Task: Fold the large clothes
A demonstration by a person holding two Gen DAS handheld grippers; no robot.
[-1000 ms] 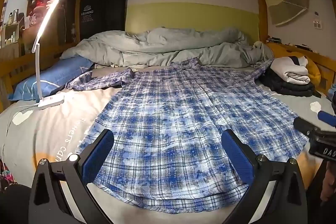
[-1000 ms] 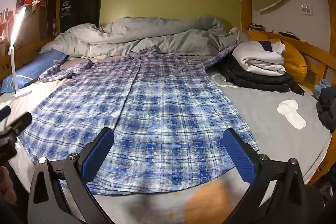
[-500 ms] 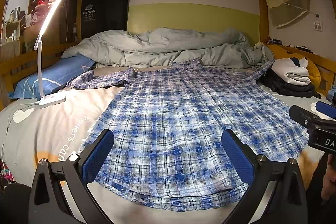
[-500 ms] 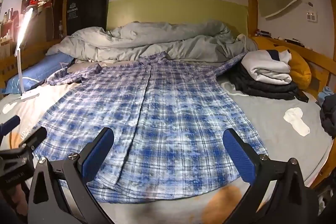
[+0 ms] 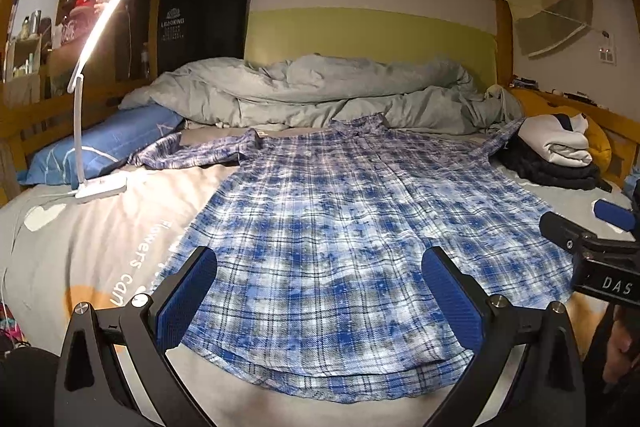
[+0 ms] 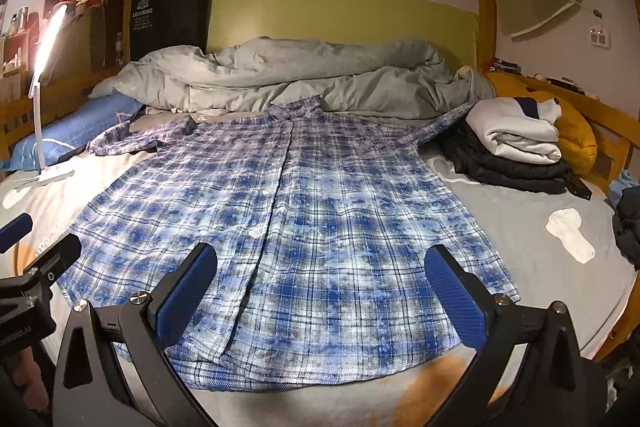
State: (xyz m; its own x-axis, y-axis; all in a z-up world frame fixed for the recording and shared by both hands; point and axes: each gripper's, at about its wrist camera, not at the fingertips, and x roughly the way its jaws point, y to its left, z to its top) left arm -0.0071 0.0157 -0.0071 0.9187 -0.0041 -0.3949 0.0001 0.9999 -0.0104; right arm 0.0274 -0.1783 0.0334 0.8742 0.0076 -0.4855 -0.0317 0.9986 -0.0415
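Note:
A large blue and white plaid shirt [image 5: 340, 239] lies spread flat on the bed, front up, collar at the far end, hem toward me. It also shows in the right wrist view [image 6: 304, 227]. Its left sleeve [image 5: 196, 153] stretches out to the left; its right sleeve [image 6: 444, 125] runs toward the clothes pile. My left gripper [image 5: 320, 291] is open and empty, above the hem. My right gripper [image 6: 320, 291] is open and empty, above the hem a little to the right. Each gripper shows at the edge of the other's view.
A crumpled grey duvet [image 5: 320, 95] lies behind the shirt. A lit white desk lamp [image 5: 84, 131] and a blue pillow [image 5: 104, 143] are at the left. A pile of folded clothes [image 6: 516, 147] and a white sock [image 6: 570, 233] lie at the right. Wooden bed rails [image 6: 608, 131] border the mattress.
Both grippers have drawn back and risen slightly; the shirt's hem now sits farther from the fingers. The shirt itself has not moved.

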